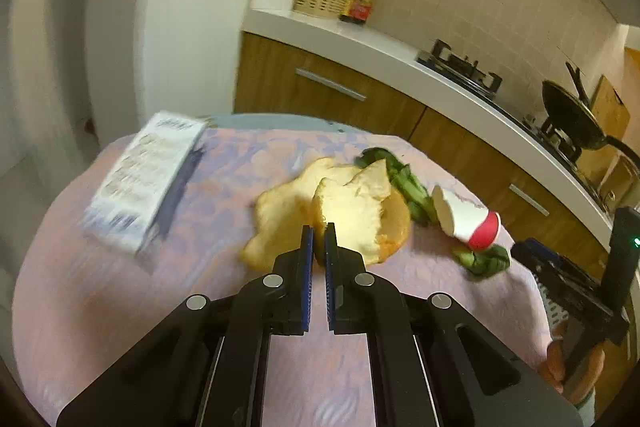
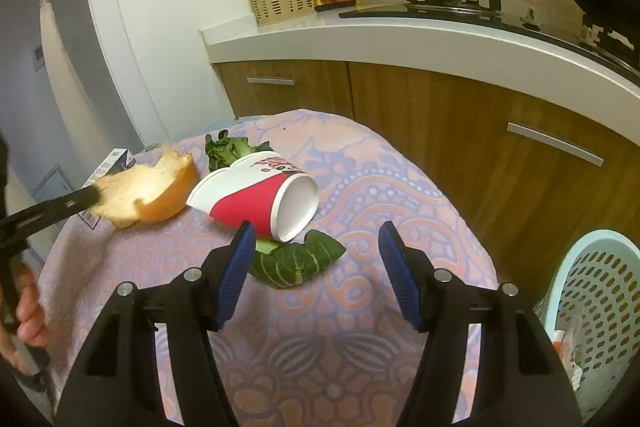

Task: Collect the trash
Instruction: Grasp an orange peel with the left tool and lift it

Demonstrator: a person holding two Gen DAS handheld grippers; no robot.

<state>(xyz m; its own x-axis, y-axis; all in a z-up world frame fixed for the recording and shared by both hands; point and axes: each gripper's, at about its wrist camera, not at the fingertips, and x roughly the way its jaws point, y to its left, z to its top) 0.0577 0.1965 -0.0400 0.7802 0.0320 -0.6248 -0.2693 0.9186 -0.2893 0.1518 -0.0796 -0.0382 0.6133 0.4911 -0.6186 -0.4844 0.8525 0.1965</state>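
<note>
In the left wrist view, the white box (image 1: 140,183) at left centre is smeared by motion blur, its print unreadable. The leafy greens (image 1: 404,183) lie partly hidden behind the peel (image 1: 352,211) and the paper cup (image 1: 468,223). At lower right of the right wrist view, the frame edge cuts off the blue basket (image 2: 600,291), its contents too indistinct to identify.

A patterned cloth (image 2: 360,195) is covering the table, looking soft and matt. The paper cup (image 2: 256,195) is showing a smooth, faintly glossy skin. The citrus peel (image 1: 352,211) is baring rough, matt pith. The basket (image 2: 600,291) is looking like perforated, smooth plastic.
</note>
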